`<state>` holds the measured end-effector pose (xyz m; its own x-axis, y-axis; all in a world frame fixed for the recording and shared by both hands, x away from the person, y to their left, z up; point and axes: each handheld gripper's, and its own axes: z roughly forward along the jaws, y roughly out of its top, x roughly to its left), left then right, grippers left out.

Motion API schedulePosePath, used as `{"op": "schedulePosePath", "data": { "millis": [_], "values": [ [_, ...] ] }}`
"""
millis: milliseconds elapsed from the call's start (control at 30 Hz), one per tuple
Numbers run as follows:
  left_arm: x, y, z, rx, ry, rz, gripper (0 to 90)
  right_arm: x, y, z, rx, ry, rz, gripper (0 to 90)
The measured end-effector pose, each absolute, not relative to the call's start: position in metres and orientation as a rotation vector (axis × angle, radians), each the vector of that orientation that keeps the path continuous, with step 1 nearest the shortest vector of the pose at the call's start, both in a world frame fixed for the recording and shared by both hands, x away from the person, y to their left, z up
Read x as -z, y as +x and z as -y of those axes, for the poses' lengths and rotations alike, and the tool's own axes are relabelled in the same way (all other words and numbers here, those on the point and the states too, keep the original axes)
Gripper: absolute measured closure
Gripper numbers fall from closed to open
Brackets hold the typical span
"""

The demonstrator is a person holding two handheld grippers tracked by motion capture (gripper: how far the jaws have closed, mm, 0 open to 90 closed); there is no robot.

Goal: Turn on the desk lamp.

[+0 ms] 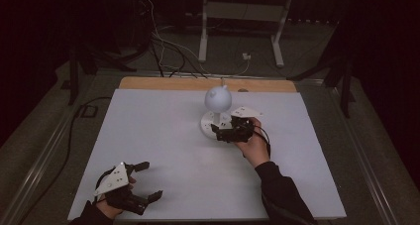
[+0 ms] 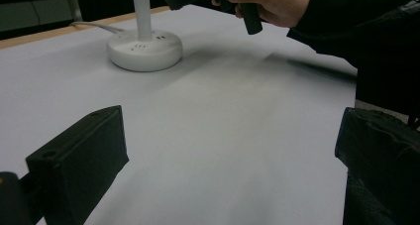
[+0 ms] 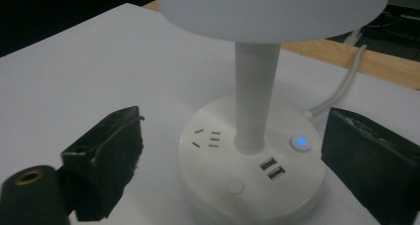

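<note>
A white desk lamp stands at the table's far middle, with a round shade on a thin stem above a round base. My right gripper is held low at the base's near side, open, with one jaw on either side of the base. On top of the base I see a blue-lit button, two USB ports, socket slots and a plain round button. My left gripper rests open at the near left corner with nothing between its jaws.
The white table top has a wooden strip along its far edge. The lamp's cord runs off the back. Beyond the table are cables and a white stand on the floor.
</note>
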<state>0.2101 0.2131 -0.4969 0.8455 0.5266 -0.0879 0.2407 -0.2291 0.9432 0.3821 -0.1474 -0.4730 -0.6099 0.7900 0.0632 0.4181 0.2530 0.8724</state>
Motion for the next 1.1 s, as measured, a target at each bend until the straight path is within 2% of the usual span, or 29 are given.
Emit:
{"op": "schedulePosePath", "data": {
  "millis": [33,100,167,233,267,300,367,433,600,667,700,733,767,867,900,1000,1033,1100],
  "values": [
    [0.497,0.210,-0.213,-0.296,1.819,-0.581,0.3,0.473,0.382,0.147,-1.301,1.107,-2.141,16.4],
    [0.497,0.210,-0.213,-0.296,1.822,-0.578,0.3,0.474,0.383,0.145,-1.291,1.110,-2.134,18.3],
    [0.497,0.210,-0.213,-0.294,1.818,-0.579,0.3,0.475,0.384,0.144,-1.276,1.118,-2.138,26.2],
    [0.497,0.210,-0.213,-0.294,1.821,-0.578,0.3,0.475,0.385,0.143,-1.271,1.125,-2.135,27.8],
    [0.497,0.210,-0.213,-0.294,1.821,-0.578,0.3,0.476,0.386,0.142,-1.263,1.131,-2.137,36.7],
    [0.497,0.210,-0.213,-0.294,1.818,-0.579,0.3,0.476,0.386,0.142,-1.263,1.131,-2.137,36.7],
    [0.497,0.210,-0.213,-0.293,1.815,-0.581,0.3,0.477,0.386,0.141,-1.268,1.133,-2.128,42.4],
    [0.497,0.210,-0.213,-0.294,1.820,-0.579,0.3,0.478,0.387,0.141,-1.282,1.121,-2.129,51.0],
    [0.497,0.210,-0.213,-0.293,1.816,-0.580,0.3,0.481,0.388,0.139,-1.260,1.094,-2.143,56.7],
    [0.497,0.210,-0.213,-0.294,1.817,-0.579,0.3,0.482,0.389,0.139,-1.243,1.096,-2.142,61.2],
    [0.497,0.210,-0.213,-0.293,1.815,-0.579,0.3,0.482,0.389,0.139,-1.226,1.092,-2.145,66.2],
    [0.497,0.210,-0.213,-0.293,1.814,-0.580,0.3,0.482,0.389,0.139,-1.226,1.092,-2.145,66.2],
    [0.497,0.210,-0.213,-0.292,1.815,-0.581,0.3,0.483,0.390,0.139,-1.218,1.107,-2.149,71.7],
    [0.497,0.210,-0.213,-0.292,1.818,-0.578,0.3,0.484,0.390,0.139,-1.207,1.117,-2.155,76.4],
    [0.497,0.210,-0.213,-0.291,1.815,-0.580,0.3,0.485,0.391,0.139,-1.196,1.115,-2.156,81.3],
    [0.497,0.210,-0.213,-0.292,1.818,-0.581,0.3,0.486,0.391,0.139,-1.188,1.127,-2.164,85.3],
    [0.497,0.210,-0.213,-0.292,1.819,-0.579,0.3,0.487,0.391,0.138,-1.167,1.129,-2.176,89.6],
    [0.497,0.210,-0.213,-0.292,1.814,-0.580,0.3,0.488,0.392,0.138,-1.153,1.130,-2.184,89.9]
  ]
}}
